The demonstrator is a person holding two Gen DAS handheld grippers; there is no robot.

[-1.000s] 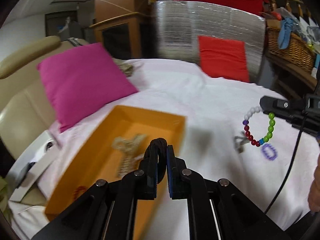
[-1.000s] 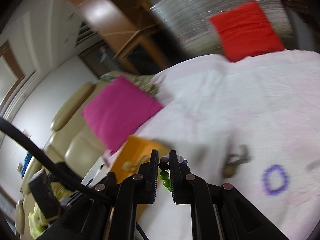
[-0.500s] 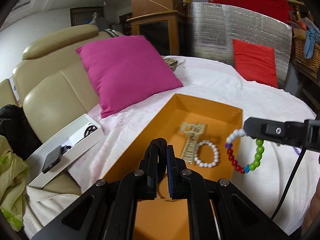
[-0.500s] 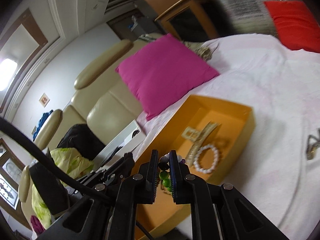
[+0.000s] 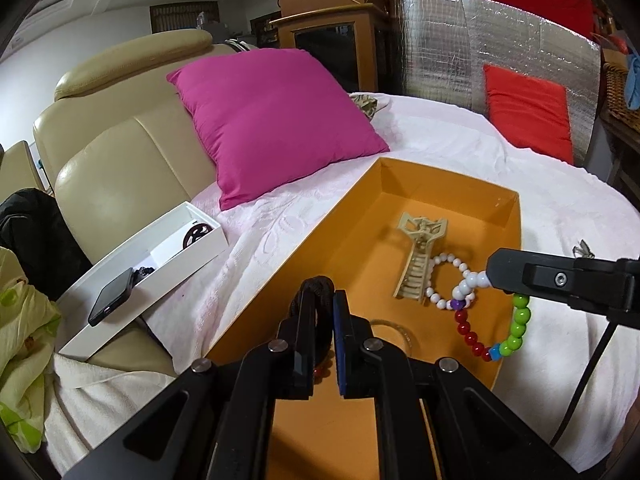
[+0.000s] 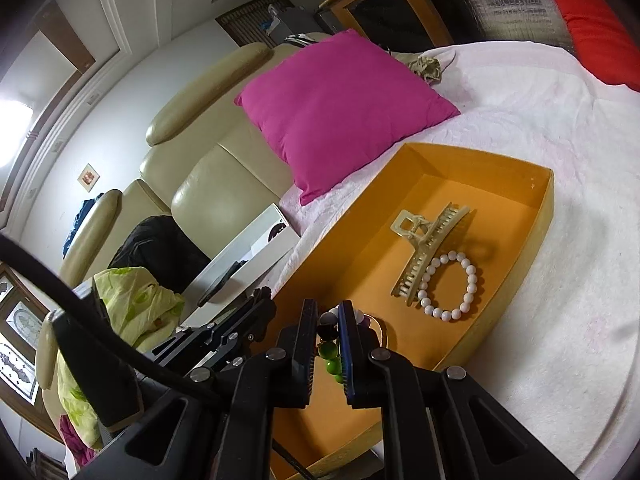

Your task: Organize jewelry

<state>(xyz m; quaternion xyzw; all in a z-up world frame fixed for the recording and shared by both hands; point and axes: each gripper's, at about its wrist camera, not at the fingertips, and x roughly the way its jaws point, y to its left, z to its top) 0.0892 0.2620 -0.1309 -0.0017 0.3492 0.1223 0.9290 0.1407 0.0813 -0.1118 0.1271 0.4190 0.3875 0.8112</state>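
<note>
While both of my tools hang over the orange box (image 5: 440, 184), I judge the step in hand to be dropping jewelry into it. My left gripper (image 5: 322, 304) has its jaws nearly closed on a dark braided loop (image 5: 316, 284), which stands up between the fingers, above the near end of the box. Ahead of it and a little to the right, on the box floor, lie a cream hair claw (image 5: 418, 258) and a white bead bracelet (image 5: 444, 280), touching. Further right, my right gripper (image 6: 328, 334) pinches a multicoloured bead bracelet (image 5: 496, 320), which dangles over the box's right side. Next, I think, each tool must lower and part its jaws so both pieces fall inside the walls.
</note>
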